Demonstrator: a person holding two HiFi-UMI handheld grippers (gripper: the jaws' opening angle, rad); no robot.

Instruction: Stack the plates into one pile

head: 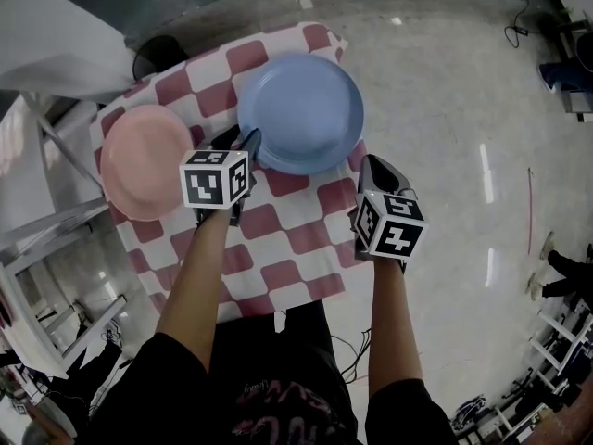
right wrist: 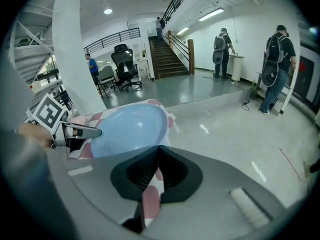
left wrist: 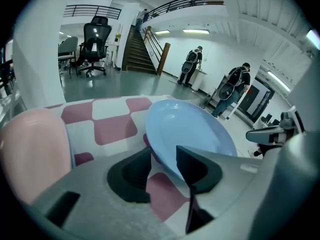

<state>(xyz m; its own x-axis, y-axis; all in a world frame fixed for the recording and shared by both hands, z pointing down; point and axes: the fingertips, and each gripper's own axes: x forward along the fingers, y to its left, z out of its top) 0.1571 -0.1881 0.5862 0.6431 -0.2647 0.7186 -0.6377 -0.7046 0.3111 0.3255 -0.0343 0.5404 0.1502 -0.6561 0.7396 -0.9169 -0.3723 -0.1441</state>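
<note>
**Left claw at the blue plate's rim.** My left claw [head: 243, 139] stood apart around the near-left rim of the blue plate [head: 301, 109], with the pads not pressing on it. My right claw [head: 378, 167] was together and empty, at the right edge of the tabletop [head: 320, 286]. The pink plate [head: 144, 160] lay to the left, apart from the blue.

**Risks, as I judged them:**
- The outer jaw could pinch the checked cloth [head: 278, 221] and drag both plates.
- A shallow bite on the smooth, thin rim could let the plate tip or slip.

**Materials:** Both plates were round, shallow and probably plastic. The cloth was soft and draped.

Black sleeves [head: 153, 378]; grey left gripper [left wrist: 164, 160] and right gripper [right wrist: 158, 151] bear black-and-white marker cubes [head: 215, 180].
</note>
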